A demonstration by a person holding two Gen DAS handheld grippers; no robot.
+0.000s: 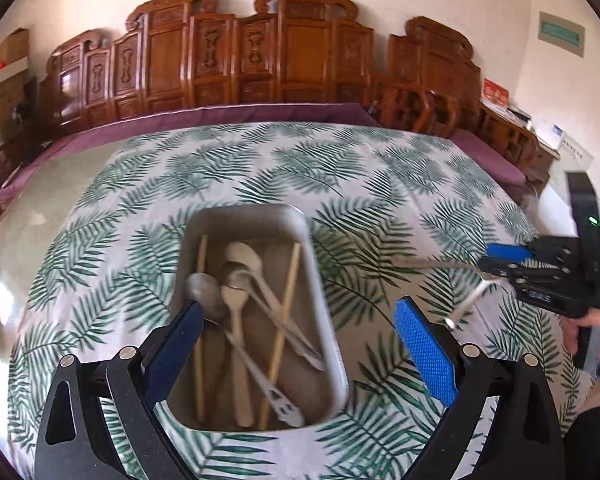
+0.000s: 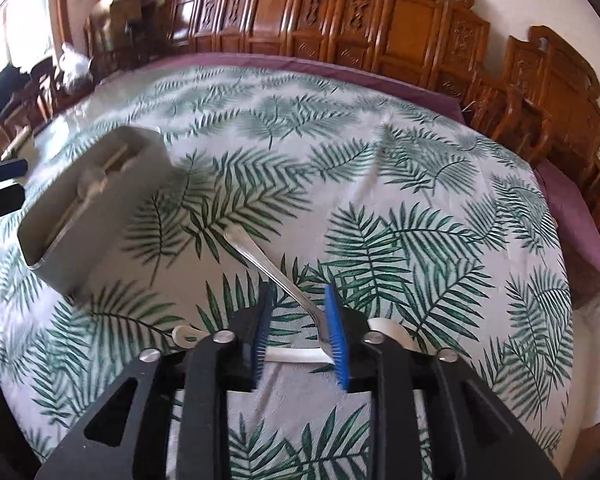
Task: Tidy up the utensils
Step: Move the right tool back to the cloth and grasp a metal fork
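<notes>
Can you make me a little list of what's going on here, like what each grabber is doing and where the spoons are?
Left gripper: open, above the tray
Right gripper: shut on a metal utensil, lifted off the tablecloth
Tray: metal, holds spoons and chopsticks
White spoon: on the leaf tablecloth, under the right gripper
Left to do: the held utensil and white spoon are outside the tray
</notes>
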